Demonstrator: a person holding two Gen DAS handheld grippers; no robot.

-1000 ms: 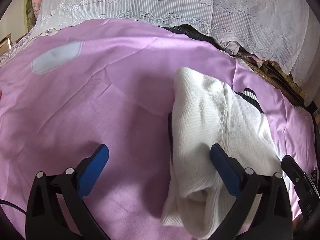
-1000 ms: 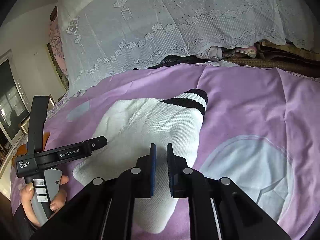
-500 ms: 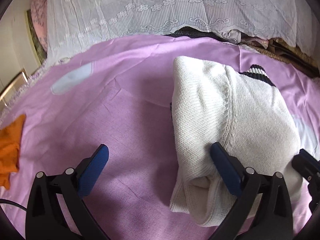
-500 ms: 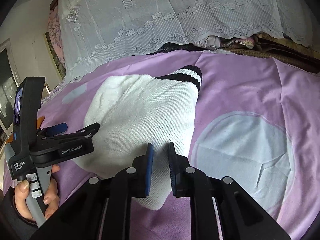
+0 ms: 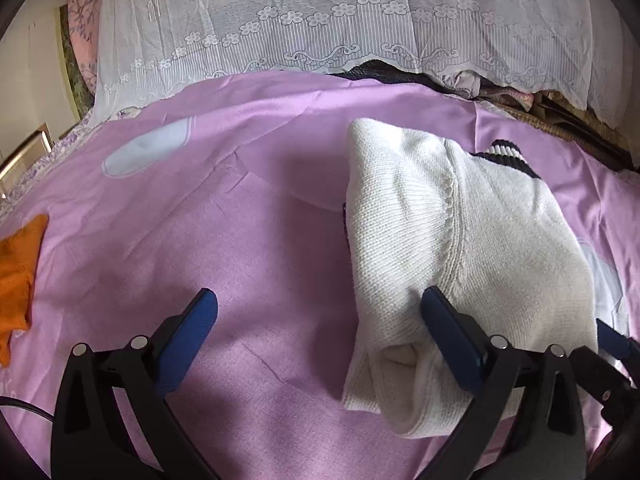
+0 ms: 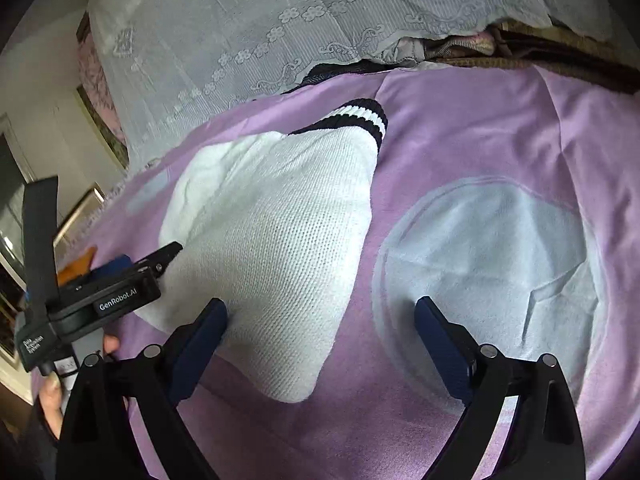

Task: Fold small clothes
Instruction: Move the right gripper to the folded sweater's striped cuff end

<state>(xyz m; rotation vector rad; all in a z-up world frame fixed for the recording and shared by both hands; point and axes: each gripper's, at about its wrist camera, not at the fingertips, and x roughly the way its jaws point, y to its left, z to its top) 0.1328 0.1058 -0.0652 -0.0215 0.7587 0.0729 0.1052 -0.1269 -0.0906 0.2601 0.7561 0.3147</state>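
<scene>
purple bedsheet (image 5: 248, 240) bears folded sweater (image 5: 460, 232), orange cloth (image 5: 16, 272) aside.

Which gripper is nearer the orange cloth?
Left. The orange cloth lies beyond the left gripper's outer side; the right gripper is across the sweater from it.

A purple bedsheet (image 5: 248, 208) carries a folded white sweater (image 5: 452, 240) and, well apart, an orange cloth (image 5: 16, 264).
</scene>
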